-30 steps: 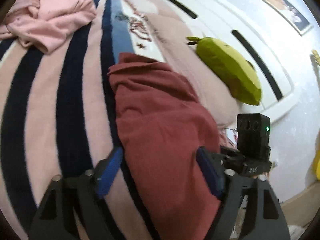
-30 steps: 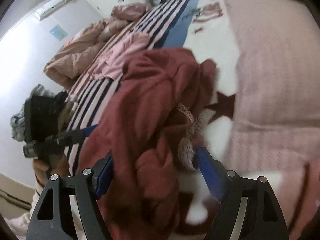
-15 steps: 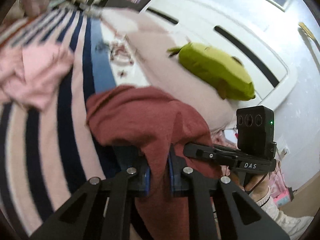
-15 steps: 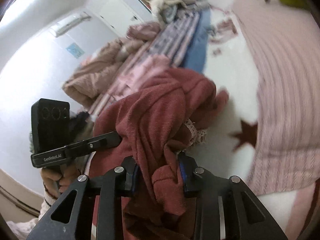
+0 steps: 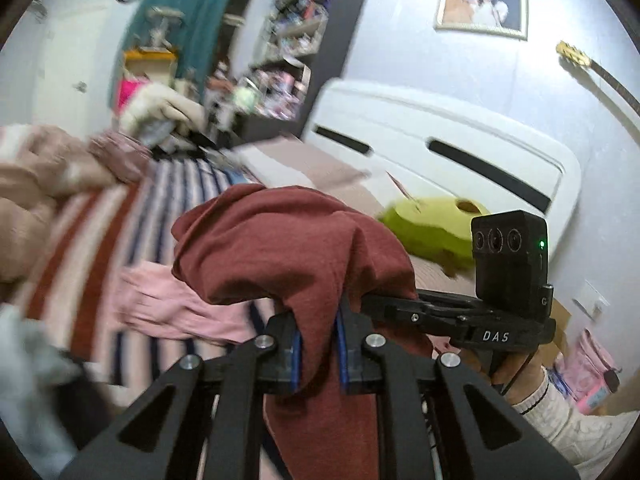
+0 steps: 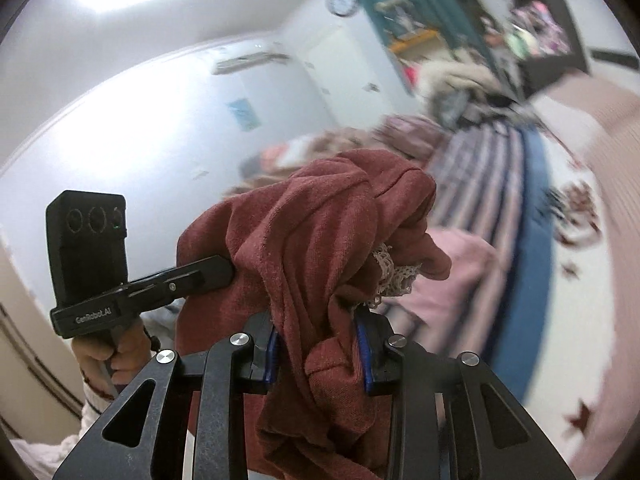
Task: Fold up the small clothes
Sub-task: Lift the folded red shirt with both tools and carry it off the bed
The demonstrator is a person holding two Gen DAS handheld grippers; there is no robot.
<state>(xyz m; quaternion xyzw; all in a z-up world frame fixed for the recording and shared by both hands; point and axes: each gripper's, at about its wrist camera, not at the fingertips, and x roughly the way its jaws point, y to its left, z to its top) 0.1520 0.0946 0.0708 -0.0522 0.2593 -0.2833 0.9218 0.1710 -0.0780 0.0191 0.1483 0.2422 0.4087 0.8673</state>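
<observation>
A dark red knit garment (image 5: pixel 288 248) hangs bunched between both grippers, lifted above the bed. My left gripper (image 5: pixel 318 354) is shut on one edge of it. My right gripper (image 6: pixel 318 354) is shut on another bunched part (image 6: pixel 312 248), where a strip of cream lace trim (image 6: pixel 394 276) shows. In the left wrist view the right gripper (image 5: pixel 460 316) sits just right of the cloth; in the right wrist view the left gripper (image 6: pixel 160 284) sits at its left. A pink garment (image 5: pixel 176 308) lies on the striped bed below.
The bed has a striped blanket (image 5: pixel 100 240) and a white headboard (image 5: pixel 460 152). A green plush toy (image 5: pixel 432 228) lies by the headboard. A crumpled beige duvet (image 5: pixel 36 192) lies at the far left. Shelves (image 5: pixel 296 52) and a teal curtain (image 5: pixel 176 12) stand behind.
Both grippers closed on the red garment and lifted it off the bed. The views tilted up from the bedspread towards the room.
</observation>
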